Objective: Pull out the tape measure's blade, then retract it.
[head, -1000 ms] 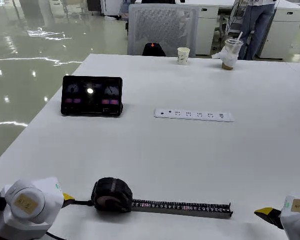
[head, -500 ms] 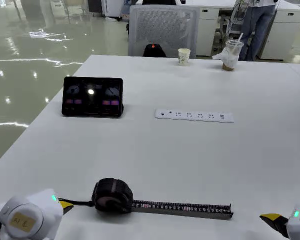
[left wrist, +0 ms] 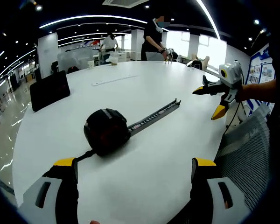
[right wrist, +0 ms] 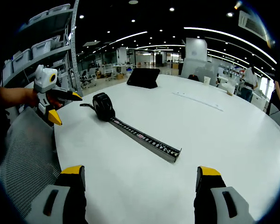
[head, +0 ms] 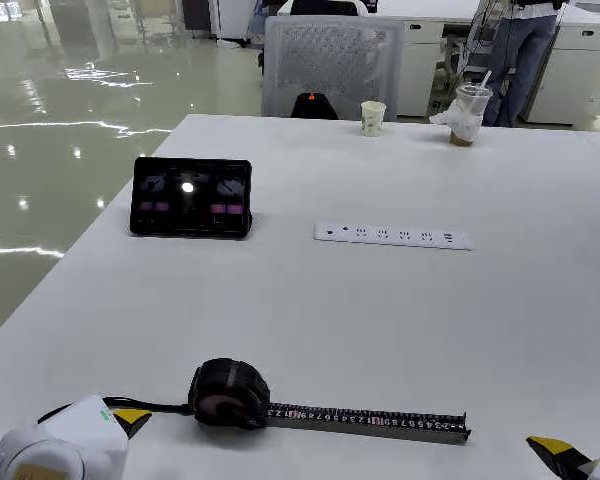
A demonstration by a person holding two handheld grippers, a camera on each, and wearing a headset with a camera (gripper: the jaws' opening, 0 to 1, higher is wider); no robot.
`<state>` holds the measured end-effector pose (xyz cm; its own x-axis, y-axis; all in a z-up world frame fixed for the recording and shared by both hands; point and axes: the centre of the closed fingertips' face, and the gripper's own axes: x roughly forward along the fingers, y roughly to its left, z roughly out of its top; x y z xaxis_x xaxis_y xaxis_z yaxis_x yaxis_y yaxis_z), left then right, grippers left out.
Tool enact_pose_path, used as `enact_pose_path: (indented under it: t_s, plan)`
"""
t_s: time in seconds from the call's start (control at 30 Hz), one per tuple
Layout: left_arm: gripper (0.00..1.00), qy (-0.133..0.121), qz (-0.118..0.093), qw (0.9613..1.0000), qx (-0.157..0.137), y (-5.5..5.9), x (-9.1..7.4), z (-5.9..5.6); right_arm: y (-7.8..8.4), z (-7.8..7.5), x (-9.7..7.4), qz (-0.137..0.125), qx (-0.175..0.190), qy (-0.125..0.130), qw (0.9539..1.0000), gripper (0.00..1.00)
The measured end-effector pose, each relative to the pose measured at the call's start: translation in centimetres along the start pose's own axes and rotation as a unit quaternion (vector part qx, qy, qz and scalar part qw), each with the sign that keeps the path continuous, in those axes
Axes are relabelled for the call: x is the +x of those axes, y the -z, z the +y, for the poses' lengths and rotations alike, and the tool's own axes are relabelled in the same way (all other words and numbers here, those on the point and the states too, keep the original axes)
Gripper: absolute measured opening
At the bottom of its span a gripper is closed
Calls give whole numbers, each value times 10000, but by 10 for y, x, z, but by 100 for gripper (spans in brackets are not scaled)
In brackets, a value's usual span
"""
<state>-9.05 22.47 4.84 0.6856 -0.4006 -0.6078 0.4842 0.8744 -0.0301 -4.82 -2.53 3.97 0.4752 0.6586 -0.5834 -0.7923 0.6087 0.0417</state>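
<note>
The tape measure [head: 229,394] lies low in the head view, left of centre, on the white table [head: 380,310]. Its black round case rests on its side, and its blade [head: 370,422] is drawn out flat along the tabletop toward the lower right, with the hooked end free. A thin black strap [head: 165,406] trails from the case toward the lower left corner.

From the head view we see only a yellow tip of each tool at the bottom corners. The gripper views tell us more. In the left gripper view the left gripper [left wrist: 134,163] has its jaws wide apart and holds nothing, with the case just ahead between them. In the right gripper view the right gripper [right wrist: 140,171] is likewise spread and empty, and the blade's hook lies just beyond its tips. Each of these views also catches the other tool held above the table's edge, jaws parted.

Farther up the head view, a dark tablet [head: 191,196] stands at the left and a white power strip [head: 392,236] lies at centre. A paper cup [head: 373,117] and a drink with a straw [head: 465,112] stand by the far edge, before a grey chair [head: 329,68]. Nothing lies across the blade.
</note>
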Motion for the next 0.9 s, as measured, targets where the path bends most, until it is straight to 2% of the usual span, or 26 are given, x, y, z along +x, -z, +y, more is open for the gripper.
enact_pose_path:
  t_s: [0.1, 0.23, 0.37, 0.47, 0.53, 0.7, 0.9]
  plan:
    - [99, -99, -59, 9999, 14, -1, -2, -3, -4, 5, 0, -135, -6, 29, 9999, 99]
    - [99, -194, -227, 9995, 30, -6, -4, -5, -14, 8, -3, -439, 109, 123, 9989, 99]
    - [99, -156, -330, 9993, 14, -7, -5, -8, -20, 13, -4, -569, 108, 57, 9983, 99]
    - [99, -157, -345, 9993, 13, -7, -6, -8, -20, 15, -4, -563, 17, -8, 9984, 99]
    - [99, -194, -432, 9989, 24, -10, -8, -8, -21, 16, -5, -566, -45, -27, 9984, 99]
    - [99, -355, -575, 9977, 31, -14, -10, -5, -26, 15, -7, -636, -50, -11, 9980, 99]
    - [99, -409, -647, 9970, -84, -17, -10, -7, -30, 17, -8, -687, -40, 16, 9976, 99]
